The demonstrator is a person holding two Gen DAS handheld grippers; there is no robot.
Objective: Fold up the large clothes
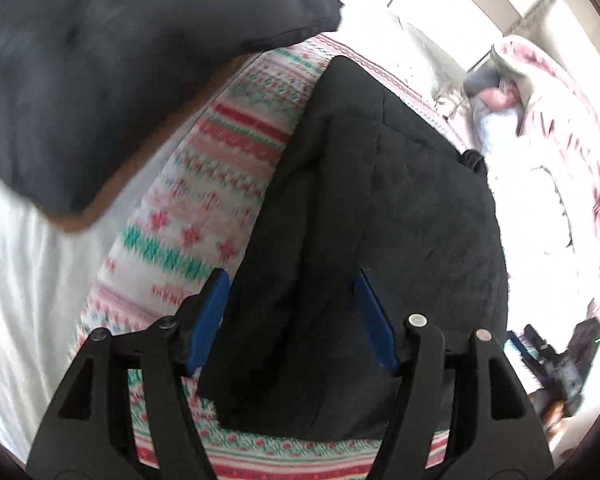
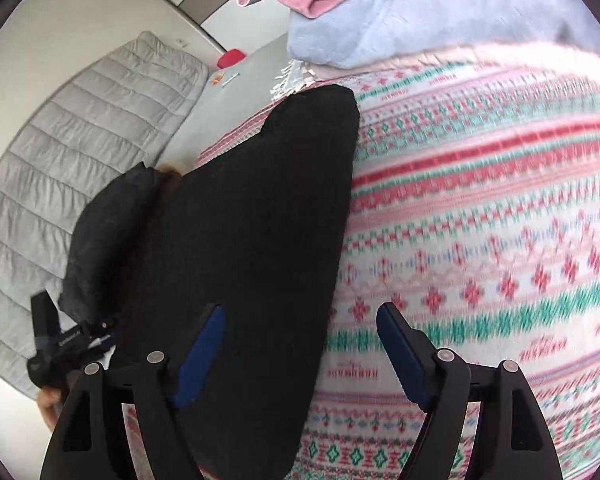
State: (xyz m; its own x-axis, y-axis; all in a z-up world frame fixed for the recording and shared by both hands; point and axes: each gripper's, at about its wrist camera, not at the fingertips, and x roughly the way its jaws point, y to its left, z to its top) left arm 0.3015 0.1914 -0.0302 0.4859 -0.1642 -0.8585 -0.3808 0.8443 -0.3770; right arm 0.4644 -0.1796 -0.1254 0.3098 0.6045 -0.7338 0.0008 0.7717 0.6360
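Beside black garment (image 2: 252, 240) | patterned blanket (image 2: 480, 220) | clothes pile (image 2: 400, 12) behind

A bed covered by a patterned blanket (image 2: 480, 200) stood beside a grey floor (image 2: 244, 80). A grey quilted mat (image 2: 80, 140) lay along the white wall (image 2: 80, 12). Daylight glared strongly.

Left gripper (image 1: 290, 316): pointing steeply downward, blue-padded fingers (image 1: 208, 320) spread apart, nothing clamped between them. Right gripper (image 2: 300, 354): angled downward, fingers (image 2: 400, 356) likewise spread wide, pads pressing on nothing.
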